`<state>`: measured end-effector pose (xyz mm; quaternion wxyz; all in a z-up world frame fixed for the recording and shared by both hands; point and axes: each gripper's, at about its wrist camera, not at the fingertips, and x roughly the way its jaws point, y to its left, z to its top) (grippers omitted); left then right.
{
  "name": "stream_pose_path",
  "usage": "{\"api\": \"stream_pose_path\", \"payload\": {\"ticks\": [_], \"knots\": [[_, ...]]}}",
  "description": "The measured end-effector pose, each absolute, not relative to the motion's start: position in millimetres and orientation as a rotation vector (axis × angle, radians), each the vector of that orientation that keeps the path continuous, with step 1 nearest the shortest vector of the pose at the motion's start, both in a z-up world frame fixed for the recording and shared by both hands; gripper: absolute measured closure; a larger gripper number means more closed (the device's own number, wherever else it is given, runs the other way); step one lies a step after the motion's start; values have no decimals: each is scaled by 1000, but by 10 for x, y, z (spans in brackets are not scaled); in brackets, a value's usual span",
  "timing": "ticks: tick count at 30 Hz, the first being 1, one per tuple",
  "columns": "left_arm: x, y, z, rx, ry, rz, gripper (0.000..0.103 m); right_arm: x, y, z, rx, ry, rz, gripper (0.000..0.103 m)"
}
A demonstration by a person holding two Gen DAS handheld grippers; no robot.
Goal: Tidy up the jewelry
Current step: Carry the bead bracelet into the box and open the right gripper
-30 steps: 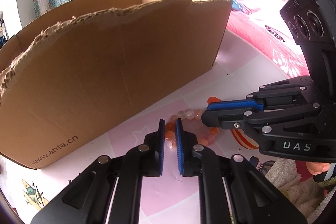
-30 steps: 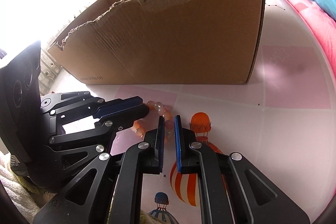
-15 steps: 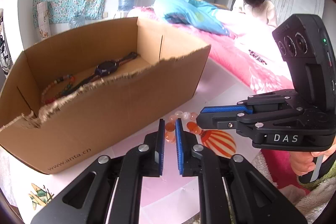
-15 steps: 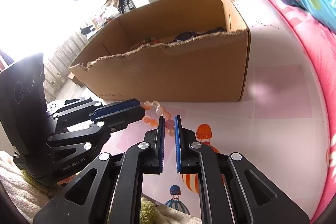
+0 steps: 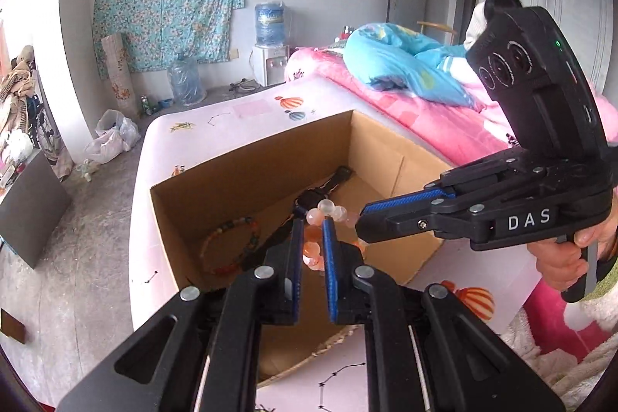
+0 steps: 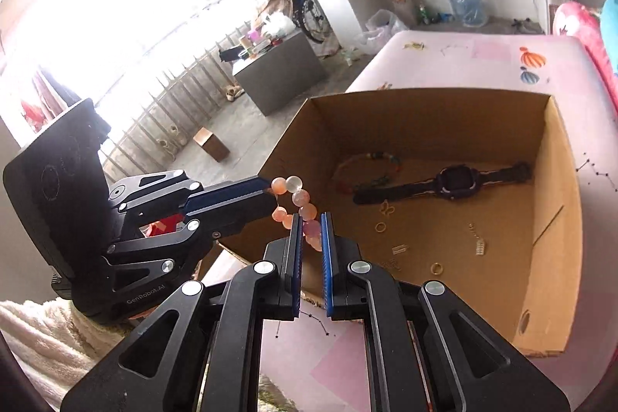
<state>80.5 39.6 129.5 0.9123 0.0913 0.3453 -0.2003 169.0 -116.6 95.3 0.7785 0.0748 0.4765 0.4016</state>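
Observation:
A bracelet of pink and orange beads (image 5: 314,238) (image 6: 299,203) hangs between both grippers, above the near rim of an open cardboard box (image 5: 251,176) (image 6: 556,219). My left gripper (image 5: 310,224) is shut on one side of it, my right gripper (image 6: 310,219) is shut on the other side. The right gripper shows in the left wrist view (image 5: 361,217), the left gripper in the right wrist view (image 6: 270,194). In the box lie a dark watch (image 6: 455,180), a coloured bead bracelet (image 6: 370,161) and several small rings and earrings (image 6: 436,267).
The box stands on a pink patterned table (image 6: 483,53). A bed with pink and blue covers (image 5: 417,95) lies to the right, with a person (image 5: 490,14) beyond. A grey cabinet (image 6: 278,72) and water bottles (image 5: 185,83) stand on the floor.
Both grippers have lifted the bead bracelet from the table in front of the box up over its near rim. The box's inside has come into view.

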Motion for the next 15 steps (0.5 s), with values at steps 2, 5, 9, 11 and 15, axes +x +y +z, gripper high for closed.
{"api": "stream_pose_path", "payload": {"ticks": [2, 5, 9, 11, 15], "knots": [[975, 429, 1165, 241, 779, -379, 93, 1862, -1020, 779, 178, 1131, 867, 96], [1178, 458, 920, 300, 871, -355, 93, 2043, -799, 557, 174, 1259, 833, 95], [1326, 509, 697, 308, 956, -312, 79, 2086, -781, 464, 166, 1324, 804, 92], [1308, 554, 693, 283, 950, -317, 74, 2068, -874, 530, 192, 1311, 806, 92], [1193, 630, 808, 247, 904, -307, 69, 1965, -1154, 753, 231, 1219, 813, 92]]}}
